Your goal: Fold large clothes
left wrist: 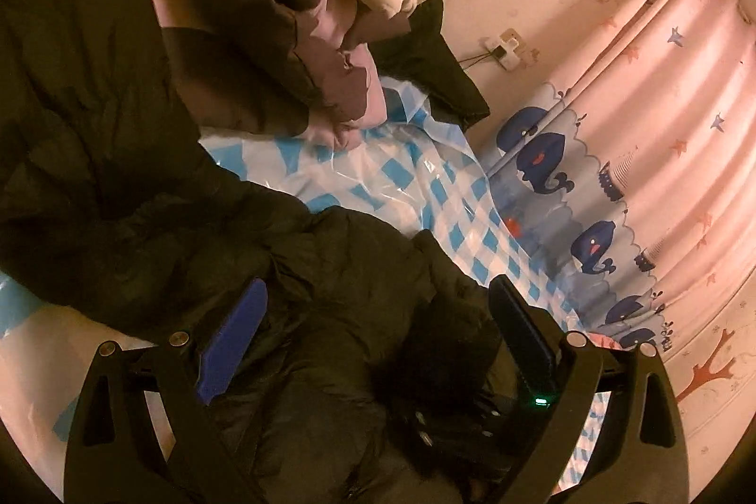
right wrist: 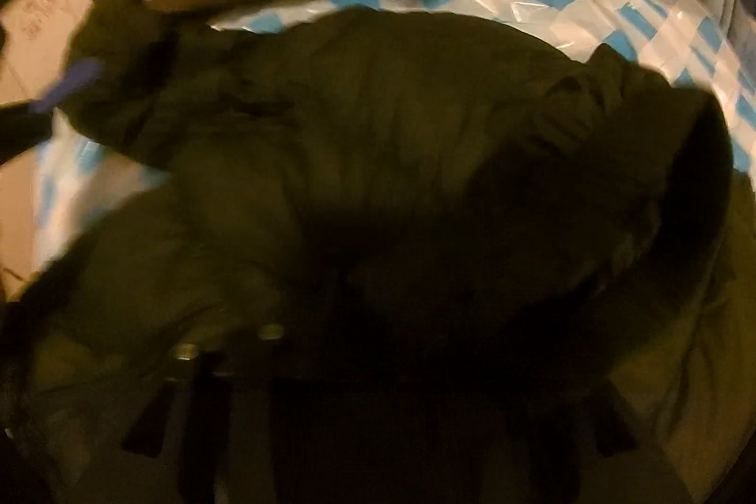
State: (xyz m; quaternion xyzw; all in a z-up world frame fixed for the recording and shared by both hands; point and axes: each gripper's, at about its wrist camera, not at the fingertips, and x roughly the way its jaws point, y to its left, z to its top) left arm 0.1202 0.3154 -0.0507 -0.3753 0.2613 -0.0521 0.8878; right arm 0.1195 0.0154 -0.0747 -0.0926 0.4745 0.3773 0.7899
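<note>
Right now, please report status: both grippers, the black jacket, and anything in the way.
Left gripper open, black jacket between its fingers, not pinched. Right gripper too dark to read. Jacket spread on checked sheet. Pile of folded clothes close behind it.

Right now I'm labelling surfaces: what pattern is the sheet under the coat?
Blue and white checks on the sheet, clearest in the left wrist view.

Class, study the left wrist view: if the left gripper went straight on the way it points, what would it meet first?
Most likely the dark padded jacket, already bunched between the left gripper's open fingers; depth is hard to judge.
</note>
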